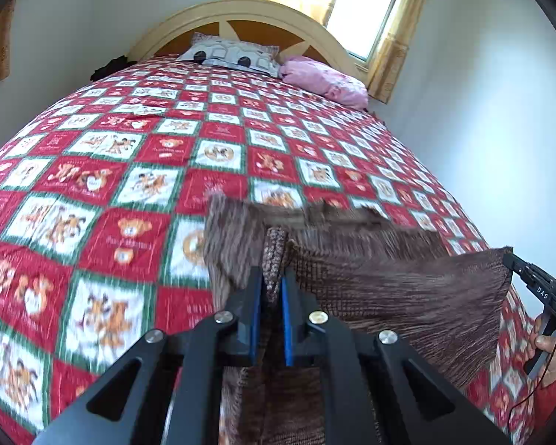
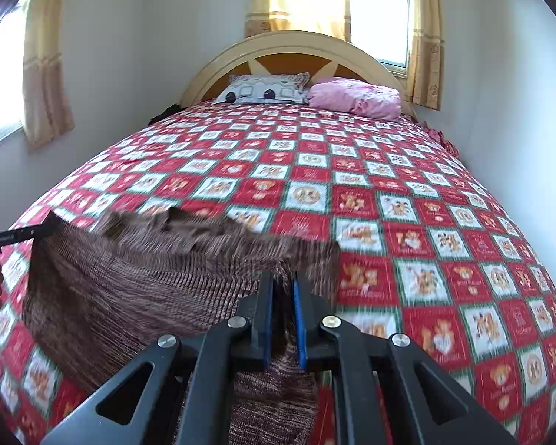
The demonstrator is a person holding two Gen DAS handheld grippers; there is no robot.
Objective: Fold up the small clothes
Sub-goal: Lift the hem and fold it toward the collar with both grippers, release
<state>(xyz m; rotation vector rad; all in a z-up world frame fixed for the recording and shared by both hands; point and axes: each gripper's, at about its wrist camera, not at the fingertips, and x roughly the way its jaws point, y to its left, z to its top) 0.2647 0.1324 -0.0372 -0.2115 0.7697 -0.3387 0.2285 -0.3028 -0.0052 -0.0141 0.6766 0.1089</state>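
A brown knitted garment [image 1: 389, 282] hangs stretched between my two grippers above the near end of the bed; it also shows in the right wrist view [image 2: 137, 282]. My left gripper [image 1: 273, 278] is shut on one corner of it. My right gripper [image 2: 282, 282] is shut on the other corner. The right gripper also shows at the right edge of the left wrist view [image 1: 509, 259], and the left gripper at the left edge of the right wrist view [image 2: 50, 228]. The cloth is blurred with motion, and its lower part hangs out of sight behind the grippers.
The bed has a red, white and green checked bedspread [image 1: 166, 155]. A patterned pillow [image 1: 229, 53] and a pink pillow [image 1: 326, 79] lie at the cream headboard [image 2: 296, 42]. A dark cloth [image 1: 111, 66] lies at the far left corner. White walls stand close on both sides.
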